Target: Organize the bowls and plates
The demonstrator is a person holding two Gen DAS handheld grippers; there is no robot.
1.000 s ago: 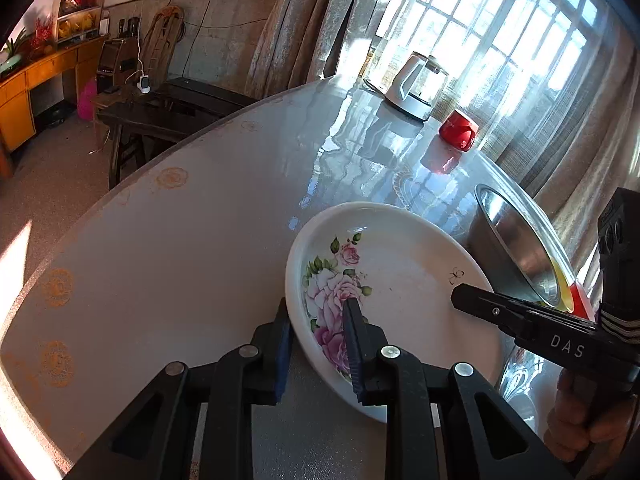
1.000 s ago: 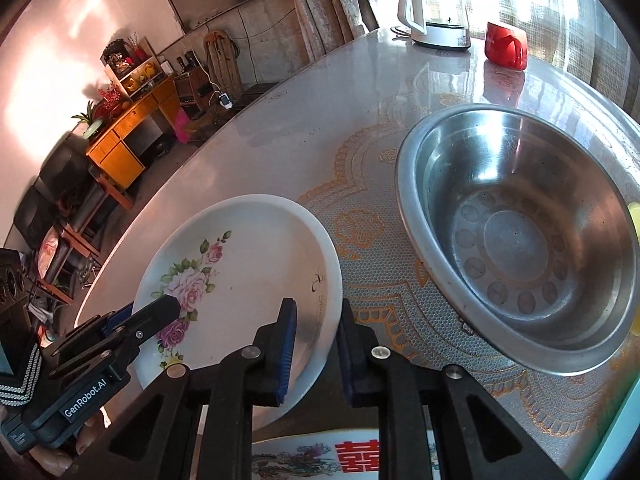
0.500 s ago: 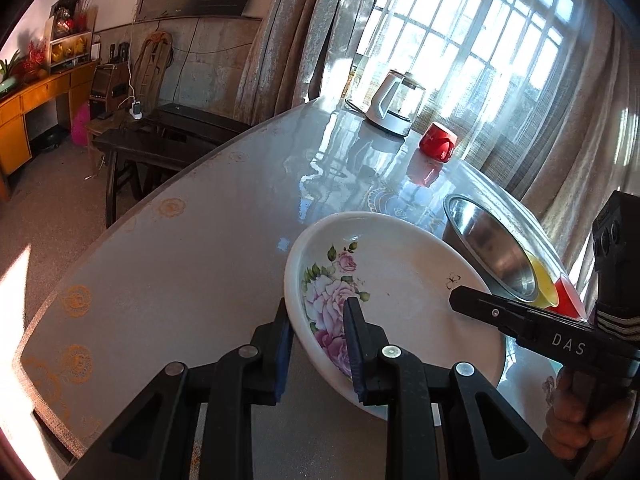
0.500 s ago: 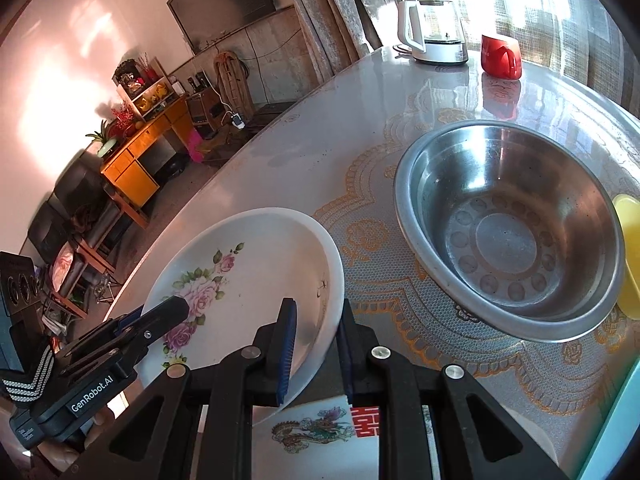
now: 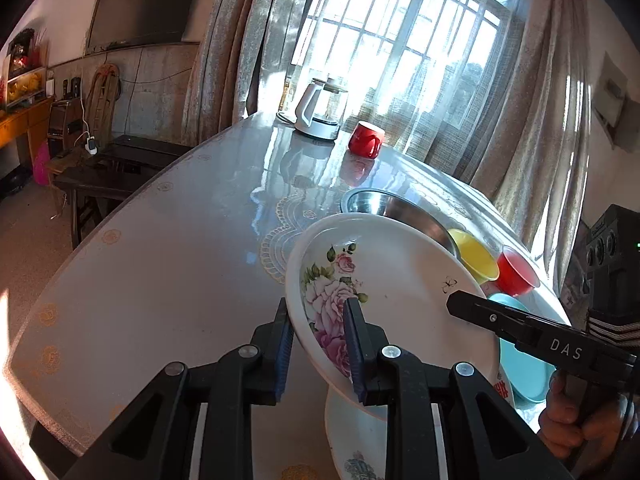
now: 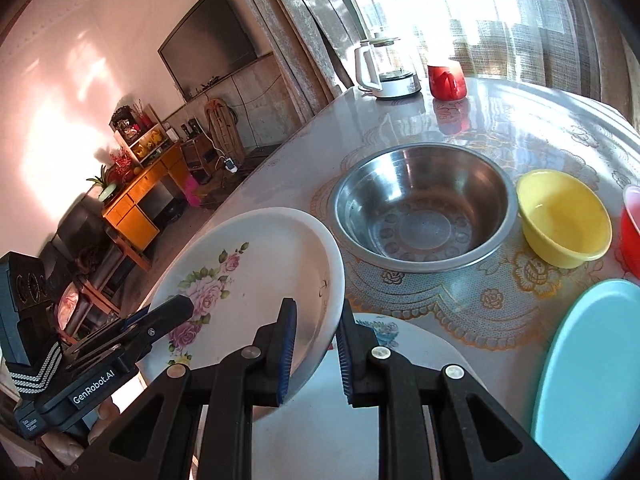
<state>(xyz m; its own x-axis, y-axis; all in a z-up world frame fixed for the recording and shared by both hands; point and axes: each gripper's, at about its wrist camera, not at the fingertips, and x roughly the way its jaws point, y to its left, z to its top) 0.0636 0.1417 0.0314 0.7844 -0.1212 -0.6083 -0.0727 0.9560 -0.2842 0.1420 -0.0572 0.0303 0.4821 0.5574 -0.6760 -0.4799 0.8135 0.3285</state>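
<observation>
The rose-patterned white plate (image 5: 400,292) (image 6: 256,276), glossy with pink blooms and green leaves on one side, hangs tilted between both tools: the left gripper (image 5: 318,344) is clamped on its flowered rim and the right gripper (image 6: 314,346) on the opposite rim. Compared with a second ago it has risen off the table (image 5: 160,260) and now sits above a second decorated plate (image 6: 400,344) just below the fingers, with the steel bowl (image 6: 424,216) ahead.

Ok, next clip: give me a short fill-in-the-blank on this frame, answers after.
1. Both grippers grip the rim of the ____ plate.
2. The yellow bowl sits between the steel bowl and the ____ bowl.
3. Beside the kettle stands a ____ mug.
4. The flat plate at the right is ____.

Answers: floral; red; red; turquoise
</observation>
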